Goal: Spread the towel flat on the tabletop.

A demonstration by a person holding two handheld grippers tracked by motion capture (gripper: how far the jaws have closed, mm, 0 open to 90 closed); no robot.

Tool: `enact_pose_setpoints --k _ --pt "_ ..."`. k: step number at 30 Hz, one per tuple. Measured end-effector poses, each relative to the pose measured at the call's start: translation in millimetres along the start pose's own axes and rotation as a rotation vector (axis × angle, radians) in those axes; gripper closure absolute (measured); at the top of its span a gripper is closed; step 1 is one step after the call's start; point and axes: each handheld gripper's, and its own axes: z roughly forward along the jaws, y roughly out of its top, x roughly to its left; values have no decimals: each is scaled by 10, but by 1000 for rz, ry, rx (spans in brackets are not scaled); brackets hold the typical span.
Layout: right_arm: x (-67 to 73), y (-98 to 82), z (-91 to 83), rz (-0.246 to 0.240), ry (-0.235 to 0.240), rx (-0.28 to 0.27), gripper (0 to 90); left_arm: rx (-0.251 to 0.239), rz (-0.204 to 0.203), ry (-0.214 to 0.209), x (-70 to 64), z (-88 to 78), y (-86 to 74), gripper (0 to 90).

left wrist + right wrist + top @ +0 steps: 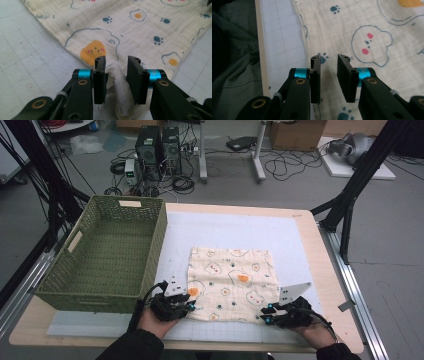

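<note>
The white surface [225,227] is carrying a printed cloth [232,282]. I am keeping both grippers at its near edge: left gripper [116,72] fingers are standing narrowly apart around a raised fold, right gripper [329,72] fingers narrowly apart over flat cloth.

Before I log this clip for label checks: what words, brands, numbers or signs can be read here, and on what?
"hey" (a guess, too small to be sure): dark handwriting-style print on the cloth, near its edge in the left gripper view.
Pale tag on the green basket: too blurred to show any text.
Computer towers on the floor: too small to read.
</note>
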Motion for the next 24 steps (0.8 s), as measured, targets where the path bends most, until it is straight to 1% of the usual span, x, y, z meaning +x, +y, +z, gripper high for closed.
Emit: enact_pose_setpoints --k 1,2,3,4,5,6,7,8,9,10,11,12,13,14,15,17,19,21,22,24 --pt "7 -3 37 -1 5 14 719 14 0 -3 1 18 -13 679" --pt "10 -7 62 -4 8 28 728 21 4 -5 -3 42 -29 706" --pt "6 -7 64 -1 8 21 750 31 18 -4 -9 65 -46 751" --pt "-1 -6 63 0 1 24 812 31 24 -3 -15 79 -60 788" --pt "1 -7 62 -6 8 27 881 30 24 -4 -18 76 -60 815" --pt "3 -8 62 -21 14 27 885 34 26 -2 -31 72 -54 842" --pt "8 -11 56 -32 24 30 888 37 33 -1 -43 57 -48 851" --pt "19 -19 45 -38 51 34 889 32 32 -9 -48 35 -49 852" --pt "37 -28 31 -46 67 33 889 10 33 -21 -54 -19 -57 850" --pt "67 -49 -13 -57 64 21 886 1 34 -24 -55 -32 -58 825" --pt "71 -56 -32 -51 65 14 880 -14 31 -25 -50 -53 -52 793" --pt "59 -72 -73 -27 67 -25 831 -25 30 -26 -41 -55 -45 748" --pt "33 -77 -100 -4 55 -48 770 -33 30 -19 -32 -48 -35 725" --pt "0 -77 -118 14 37 -67 738 -37 23 -14 -25 -37 -23 696" --pt "-23 -74 -129 26 26 -73 713 -43 14 -6 -10 -18 -3 664" --pt "-89 -63 -133 49 -16 -93 677 -64 12 12 9 9 27 633" --pt "-147 -44 -127 73 -35 -96 627 -80 -6 12 41 32 53 613" --pt "-213 -17 -111 84 -62 -99 592 -85 -7 22 69 43 72 592" --pt "-257 3 -103 95 -75 -109 565 -89 -17 19 82 50 78 584" --pt "-329 38 -92 107 -85 -118 555 -105 -37 21 125 61 107 564"
